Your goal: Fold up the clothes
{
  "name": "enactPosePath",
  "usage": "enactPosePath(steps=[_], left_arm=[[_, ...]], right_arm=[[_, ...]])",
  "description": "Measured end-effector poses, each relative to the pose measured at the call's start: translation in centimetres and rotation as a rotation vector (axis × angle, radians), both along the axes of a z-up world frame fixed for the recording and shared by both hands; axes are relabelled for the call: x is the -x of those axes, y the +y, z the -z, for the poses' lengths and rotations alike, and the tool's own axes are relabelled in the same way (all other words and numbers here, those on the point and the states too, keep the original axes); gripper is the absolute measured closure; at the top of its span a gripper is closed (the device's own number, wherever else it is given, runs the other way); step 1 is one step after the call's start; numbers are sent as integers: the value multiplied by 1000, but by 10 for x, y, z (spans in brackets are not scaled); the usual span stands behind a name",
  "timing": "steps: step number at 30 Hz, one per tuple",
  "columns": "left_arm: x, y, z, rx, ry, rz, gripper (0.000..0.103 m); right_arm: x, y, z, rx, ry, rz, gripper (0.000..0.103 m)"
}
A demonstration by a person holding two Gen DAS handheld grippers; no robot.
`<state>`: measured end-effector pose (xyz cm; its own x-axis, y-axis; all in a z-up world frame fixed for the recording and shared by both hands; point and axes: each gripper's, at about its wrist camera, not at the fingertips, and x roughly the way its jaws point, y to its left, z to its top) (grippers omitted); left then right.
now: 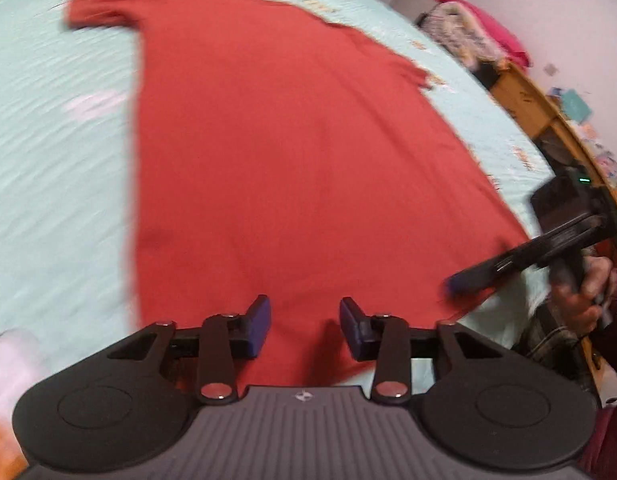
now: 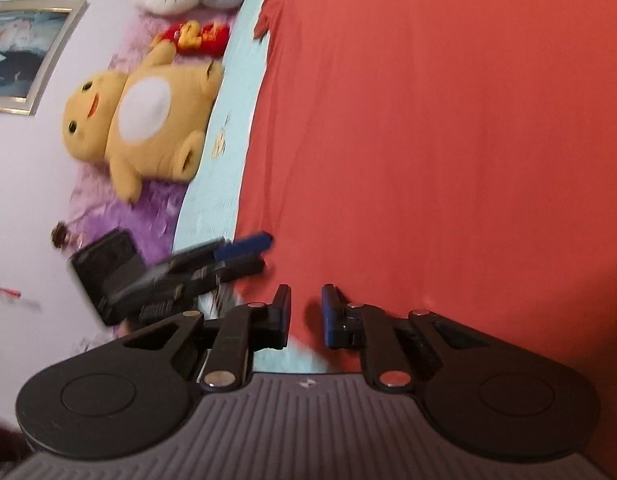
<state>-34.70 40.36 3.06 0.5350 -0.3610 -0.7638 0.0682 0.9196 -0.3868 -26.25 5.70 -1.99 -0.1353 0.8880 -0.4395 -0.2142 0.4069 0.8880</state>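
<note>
Garment preparation for the first fold: red T-shirt (image 1: 292, 152) lies spread flat on the bed (image 1: 48, 128), which is covered by a pale aqua sheet, with one short sleeve (image 1: 96, 10) at the shirt's far corner in the left wrist view. Left gripper (image 1: 305, 328) hovers over the hem edge of the shirt, its blue-padded fingers (image 1: 258, 326) spread apart and holding nothing. Right gripper (image 2: 306, 316) hangs at the neighbouring corner of the same hem, fingers likewise spread and empty; in the left wrist view it appears just off the shirt's near right corner (image 1: 488, 270), carried by the person's hand (image 1: 580, 296). Judged from this layout, the step in hand is the approach to the hem. To do it well, each gripper should descend onto its own hem corner, slide one finger under the cloth so that both layers are pinched, and close fully before lifting; the two should then rise together and level, lest the shirt skew or bunch. Plush toys (image 2: 144, 120) beside the shirt's long edge lie well apart from it and should not interfere.
</note>
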Motion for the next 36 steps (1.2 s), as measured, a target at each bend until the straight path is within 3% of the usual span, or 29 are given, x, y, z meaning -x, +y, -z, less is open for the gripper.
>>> enactPosePath(steps=[2, 5, 6, 9, 12, 15, 18, 20, 22, 24, 26, 28, 29, 30, 32, 34, 35, 36], left_arm=[[3, 0, -10, 5, -33, -33, 65], [0, -2, -20, 24, -110, -78, 53], [-4, -4, -15, 16, -98, -77, 49], [-6, -9, 5, -76, -54, -63, 57], [13, 2, 2, -32, -38, -82, 57], [22, 8, -11, 13, -10, -69, 58], [22, 1, -21, 35, -88, -65, 48], [20, 2, -14, 28, -109, -116, 43], [18, -1, -1, -48, -68, -117, 51], [24, -8, 5, -125, -71, -82, 48], [26, -13, 1, -153, -51, -78, 48], [25, -18, -3, -181, -33, -68, 48], [23, -22, -6, -196, -27, -60, 46], [23, -24, -5, -200, -28, -53, 45], [22, -28, -2, -207, -29, -47, 41], [20, -30, 1, -212, -28, -52, 40], [19, -32, 1, -216, -27, -43, 39], [17, -33, 2, -228, -22, -32, 39]], right_arm=[[-7, -15, -13, -44, -4, 68, 81], [-30, -14, -23, -117, -8, 184, 79], [-36, -6, -24, -116, -14, 189, 78], [-37, 31, -11, -93, 23, 146, 76], [-5, 32, 1, -20, 21, 28, 82], [10, 2, -18, -37, -9, 47, 79], [-8, -52, -47, -54, -104, 204, 75], [-21, -81, -55, 7, -157, 256, 74], [-28, -104, -49, 131, -172, 272, 74], [-27, -128, -37, 229, -168, 280, 103], [-26, -158, -38, 253, -183, 356, 103], [-27, -176, -48, 255, -205, 443, 97], [-26, -181, -51, 246, -214, 464, 90], [-25, -177, -51, 218, -220, 446, 80], [-21, -170, -51, 161, -232, 409, 77], [-20, -172, -43, 216, -270, 368, 83], [-23, -181, -36, 231, -276, 387, 103], [-25, -191, -29, 246, -282, 405, 103]])
